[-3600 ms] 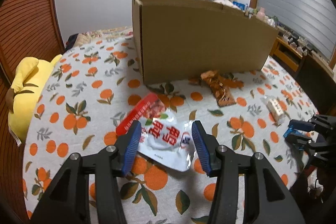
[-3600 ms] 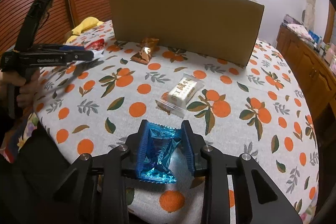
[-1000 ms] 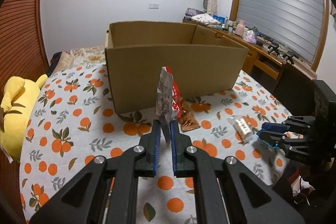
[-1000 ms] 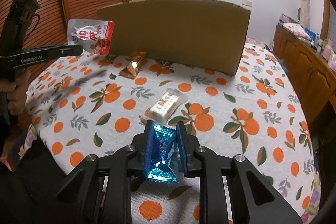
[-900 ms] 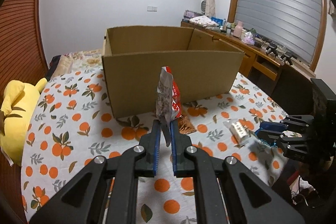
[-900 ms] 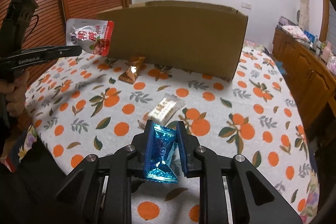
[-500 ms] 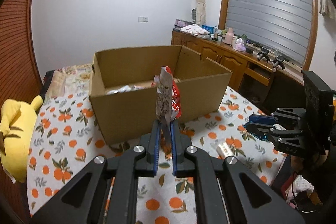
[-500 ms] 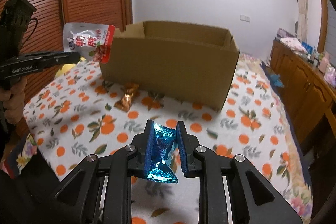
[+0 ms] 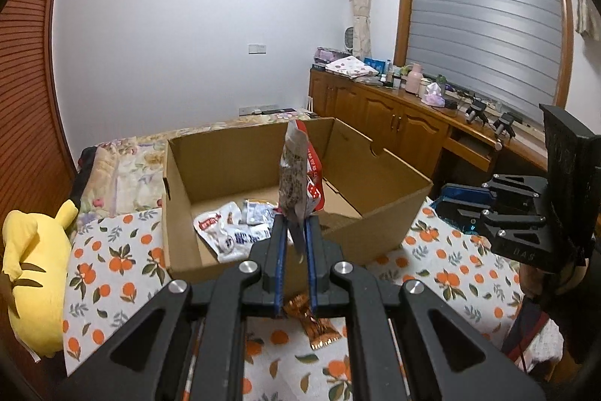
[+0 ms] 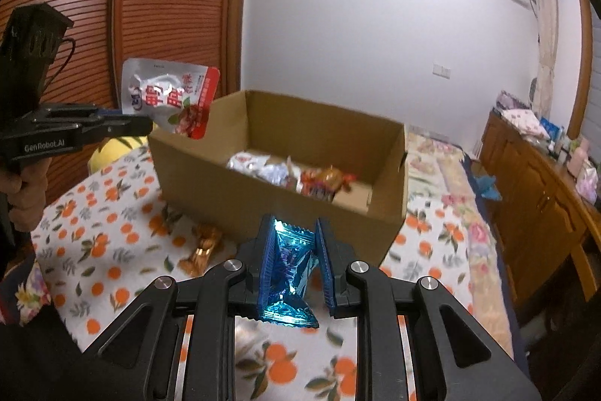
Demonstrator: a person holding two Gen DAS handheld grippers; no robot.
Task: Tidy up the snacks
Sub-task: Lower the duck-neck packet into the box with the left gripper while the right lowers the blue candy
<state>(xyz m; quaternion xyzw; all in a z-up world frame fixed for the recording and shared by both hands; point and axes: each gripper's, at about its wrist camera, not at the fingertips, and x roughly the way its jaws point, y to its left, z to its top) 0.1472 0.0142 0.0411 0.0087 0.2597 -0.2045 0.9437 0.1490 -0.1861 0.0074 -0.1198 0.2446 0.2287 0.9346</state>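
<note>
Your left gripper (image 9: 294, 250) has its jaws clamped on the bottom edge of a white and red pouch (image 9: 299, 175), which stands upright and edge-on in the left wrist view, held up in front of the open cardboard box (image 9: 379, 235). From your right wrist view the same pouch (image 10: 171, 98) shows its glossy printed face, raised above the near left corner of the box (image 10: 263, 198). Your right gripper (image 10: 293, 269) has its jaws closed on a crinkled blue foil packet (image 10: 291, 273), held in the air short of the box's near wall. That plain brown wall stands between both held snacks and the inside of the box, where several soft white wrappers (image 9: 233, 232) and a few red and orange ones (image 10: 323, 181) lie loose on the floor of the box. A shiny copper-brown wrapped snack (image 10: 203, 250) lies on the tabletop (image 10: 112, 243) just outside the near wall; the cloth is white with printed oranges and leaves. A yellow plush toy (image 9: 30, 258) sits beside the tabletop at your left, and a wooden cabinet (image 9: 394, 130) with clutter on top runs along the far right.
</note>
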